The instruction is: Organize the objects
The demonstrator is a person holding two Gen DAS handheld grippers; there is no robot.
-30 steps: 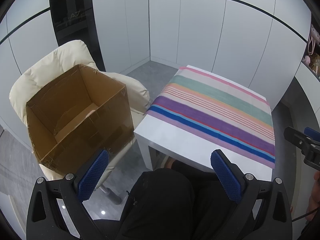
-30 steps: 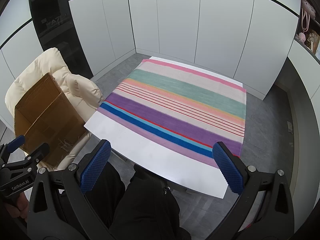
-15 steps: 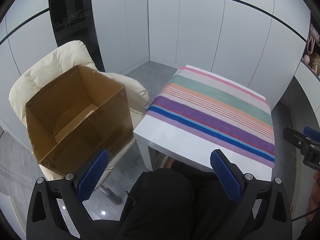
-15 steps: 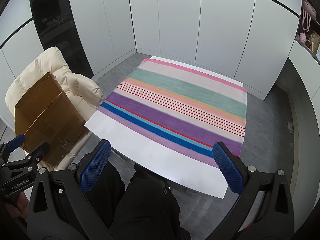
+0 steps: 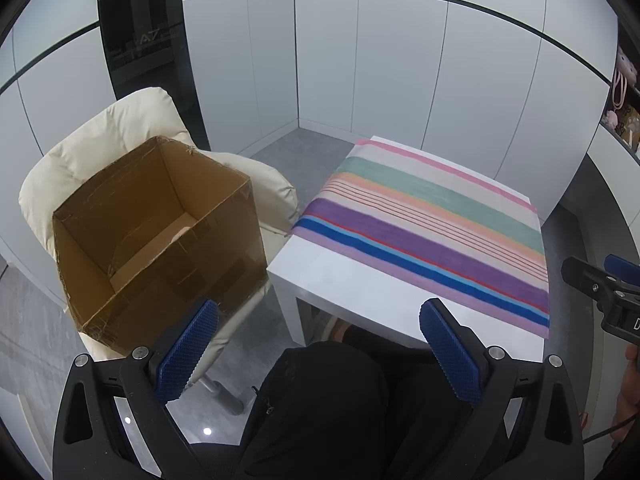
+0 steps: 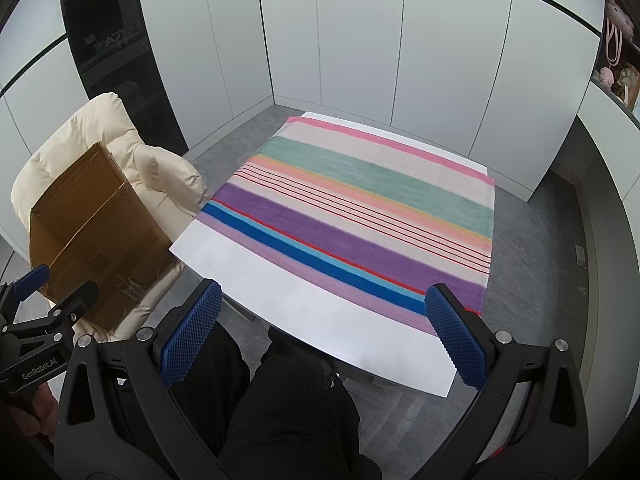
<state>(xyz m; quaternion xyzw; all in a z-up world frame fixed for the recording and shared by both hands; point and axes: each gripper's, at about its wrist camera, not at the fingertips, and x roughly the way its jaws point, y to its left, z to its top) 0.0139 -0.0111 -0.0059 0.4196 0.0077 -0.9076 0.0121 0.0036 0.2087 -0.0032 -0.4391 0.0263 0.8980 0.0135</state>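
An open brown cardboard box [image 5: 156,236] stands on a cream padded chair [image 5: 100,136] at the left; it also shows in the right wrist view [image 6: 96,236]. A white table [image 6: 304,312] with a striped cloth [image 6: 360,208] stands to the right of the chair. No loose objects show on the cloth. My left gripper [image 5: 316,344] is open and empty, held above the person's lap near the table's front edge. My right gripper [image 6: 320,332] is open and empty, in front of the table.
White cabinet walls [image 6: 360,40] close the room behind the table. A dark glass panel [image 5: 140,40] stands behind the chair. A shelf with small items [image 6: 618,72] is at the far right. Grey floor [image 6: 560,240] surrounds the table.
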